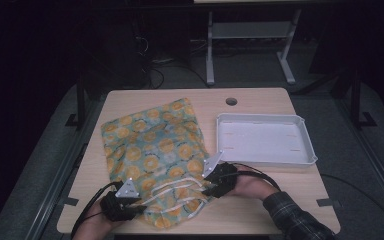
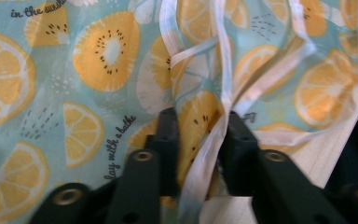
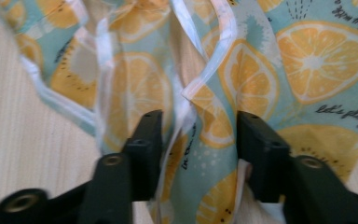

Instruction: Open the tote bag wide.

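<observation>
While both grippers, left and right, pinch the fruit-print bag's near hem beside the tray, lifting or unfolding looks not yet begun

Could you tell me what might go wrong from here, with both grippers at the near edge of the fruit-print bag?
1. The left gripper has fabric and a white strap between its jaws; a thin pinch may slip on lifting.
2. The right gripper has bunched fabric between its jaws, so the bag may lift unevenly.
3. Loose straps could snag.
</observation>
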Tool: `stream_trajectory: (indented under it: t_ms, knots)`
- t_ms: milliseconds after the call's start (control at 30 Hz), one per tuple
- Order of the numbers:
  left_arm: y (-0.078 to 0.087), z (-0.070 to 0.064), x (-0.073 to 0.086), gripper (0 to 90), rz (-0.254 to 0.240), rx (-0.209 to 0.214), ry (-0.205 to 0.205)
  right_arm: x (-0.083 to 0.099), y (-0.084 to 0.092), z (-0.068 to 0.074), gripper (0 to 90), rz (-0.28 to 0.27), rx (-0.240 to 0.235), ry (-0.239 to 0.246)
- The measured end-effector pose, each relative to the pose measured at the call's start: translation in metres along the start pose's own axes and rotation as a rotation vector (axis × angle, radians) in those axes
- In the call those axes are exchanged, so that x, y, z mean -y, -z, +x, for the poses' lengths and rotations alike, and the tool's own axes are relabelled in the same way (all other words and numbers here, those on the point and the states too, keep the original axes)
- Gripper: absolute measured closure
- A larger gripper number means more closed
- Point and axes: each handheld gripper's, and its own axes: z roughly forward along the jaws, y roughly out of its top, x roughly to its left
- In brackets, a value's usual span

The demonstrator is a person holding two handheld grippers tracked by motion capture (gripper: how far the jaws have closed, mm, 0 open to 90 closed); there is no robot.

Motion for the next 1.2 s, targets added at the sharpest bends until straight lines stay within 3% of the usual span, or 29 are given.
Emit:
stream_trajectory:
  t_ms: [233,367,500,800,1033,1200]
  knots:
    - [0.0,0.001,-0.001,85.7,0.014,0.01,-0.014,-0.002,0.001,0.004,78.6,0.005,-0.038,0.016]
    - [0.001,0.002,0.001,87.1,0.013,0.006,0.0,-0.001,0.0,0.005,83.4,-0.007,-0.082,0.015]
    - [0.003,0.007,0.004,87.8,0.01,0.019,0.025,-0.001,-0.002,0.01,85.7,-0.018,-0.121,0.017]
    - [0.011,0.011,0.01,88.5,0.008,0.059,0.052,-0.007,-0.002,0.026,87.2,-0.017,-0.111,0.098]
    - [0.027,0.003,0.016,88.7,-0.039,0.093,0.069,-0.01,0.004,0.039,87.4,-0.049,-0.143,0.12]
    - [0.038,-0.005,0.017,88.7,-0.06,0.103,0.051,-0.009,0.014,0.048,87.4,-0.077,-0.144,0.125]
